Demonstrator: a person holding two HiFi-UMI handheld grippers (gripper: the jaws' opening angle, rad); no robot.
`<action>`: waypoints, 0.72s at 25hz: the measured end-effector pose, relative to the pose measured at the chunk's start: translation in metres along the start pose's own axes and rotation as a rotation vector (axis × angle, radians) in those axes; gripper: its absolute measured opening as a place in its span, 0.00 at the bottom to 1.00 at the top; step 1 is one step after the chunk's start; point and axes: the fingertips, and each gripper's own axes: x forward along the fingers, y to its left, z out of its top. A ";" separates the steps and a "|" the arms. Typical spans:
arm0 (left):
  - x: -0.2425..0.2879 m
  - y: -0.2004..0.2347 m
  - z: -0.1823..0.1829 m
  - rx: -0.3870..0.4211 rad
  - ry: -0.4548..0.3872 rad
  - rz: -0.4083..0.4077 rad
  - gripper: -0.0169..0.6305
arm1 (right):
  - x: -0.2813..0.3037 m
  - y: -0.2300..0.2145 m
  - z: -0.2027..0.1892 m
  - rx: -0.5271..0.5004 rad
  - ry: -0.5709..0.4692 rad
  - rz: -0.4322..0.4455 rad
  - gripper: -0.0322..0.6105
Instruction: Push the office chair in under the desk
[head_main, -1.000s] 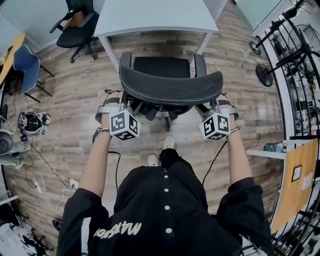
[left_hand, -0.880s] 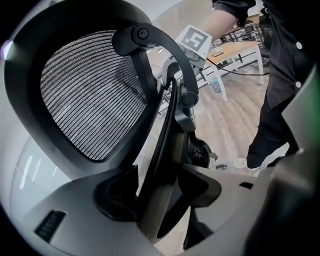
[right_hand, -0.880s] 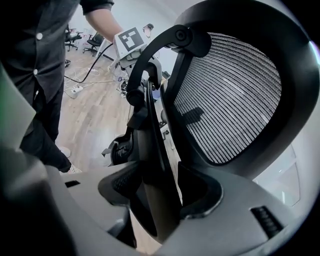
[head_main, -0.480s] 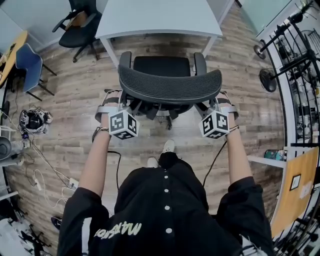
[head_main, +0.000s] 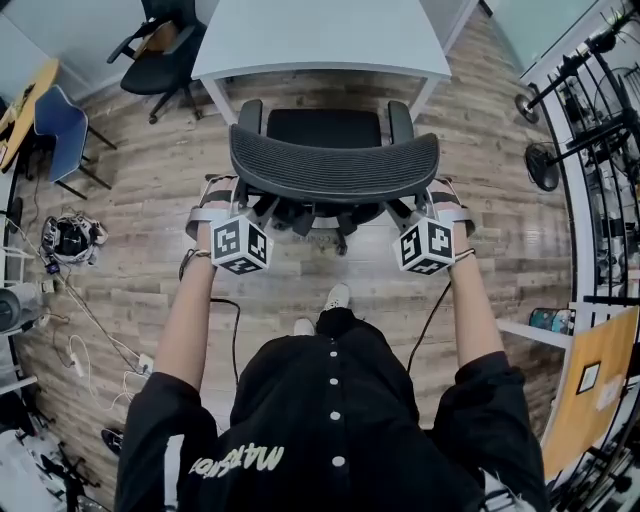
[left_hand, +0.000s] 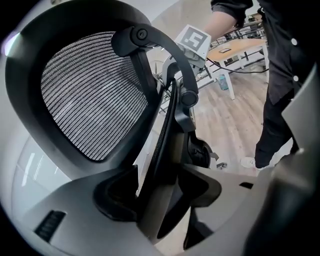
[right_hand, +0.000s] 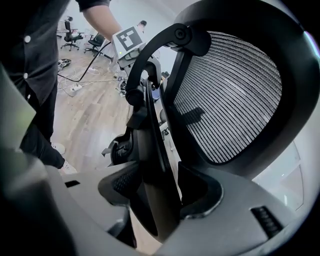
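The black mesh office chair (head_main: 335, 170) stands facing the white desk (head_main: 320, 35), its seat (head_main: 323, 128) just short of the desk's front edge. My left gripper (head_main: 225, 200) clasps the left rim of the backrest, and my right gripper (head_main: 442, 200) clasps the right rim. In the left gripper view the backrest frame (left_hand: 165, 130) runs between the jaws of the left gripper (left_hand: 160, 197), with both pads against it. The right gripper view shows the same: the backrest frame (right_hand: 150, 135) sits gripped between the jaws of the right gripper (right_hand: 152, 197). The chair's base is hidden under the seat.
A second black office chair (head_main: 160, 50) stands at the desk's far left, with a blue chair (head_main: 60, 125) by it. Cables and a power strip (head_main: 140, 365) lie on the wooden floor at left. Bicycles and a rack (head_main: 590, 100) line the right side, with a fan (head_main: 543, 165).
The chair and both grippers have moved a little forward toward the desk. The grip on the backrest is unchanged.
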 end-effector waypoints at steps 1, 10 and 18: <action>0.002 0.002 0.000 -0.001 0.003 -0.001 0.43 | 0.003 -0.003 0.000 -0.001 -0.002 0.000 0.43; 0.023 0.020 -0.006 -0.013 0.022 0.005 0.44 | 0.024 -0.021 -0.003 -0.008 -0.016 -0.003 0.43; 0.042 0.036 -0.008 -0.020 0.034 0.017 0.45 | 0.042 -0.040 -0.008 -0.018 -0.029 0.003 0.43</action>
